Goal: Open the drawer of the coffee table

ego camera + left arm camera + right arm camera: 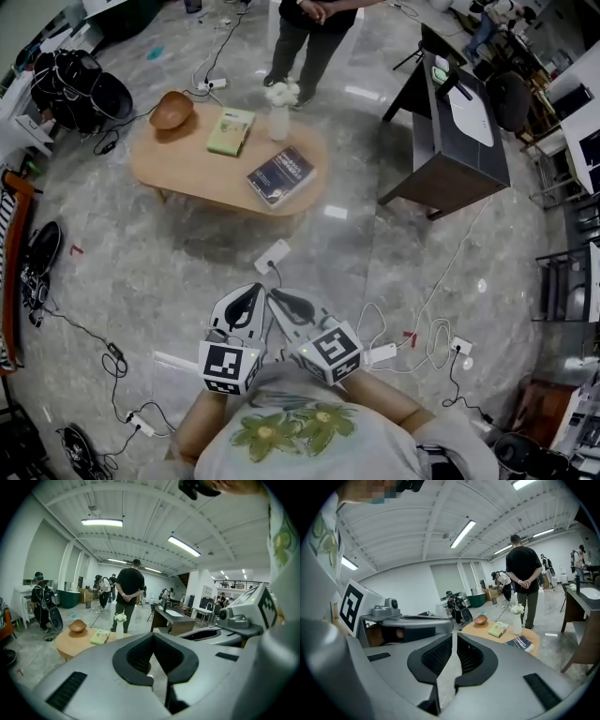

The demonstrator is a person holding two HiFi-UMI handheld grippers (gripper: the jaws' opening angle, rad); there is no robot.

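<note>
**Operator:** Where's the drawer from here?

**Spotter:** You can't see it yet. The bench (202, 173) stands well ahead of you across the floor, and only its top shows. No view gives a drawer front or handle.

**Operator:** And my hands?

**Spotter:** Your left tool (254, 290) and right tool (275, 296) are both closed on nothing, held side by side in front of your chest.

**Operator:** What could go wrong?

**Spotter:** Three things, I'd judge. Cables (433, 330) lie on the floor around you, and a power strip (273, 255) sits between you and the bench's near edge, so your foot could snag. Arrive with closed jaws and you'll only knock the handle. And a hard tug could rock the vase (278, 117) by the far edge, beside the green book (231, 131), with a person (309, 37) standing just beyond.
</note>
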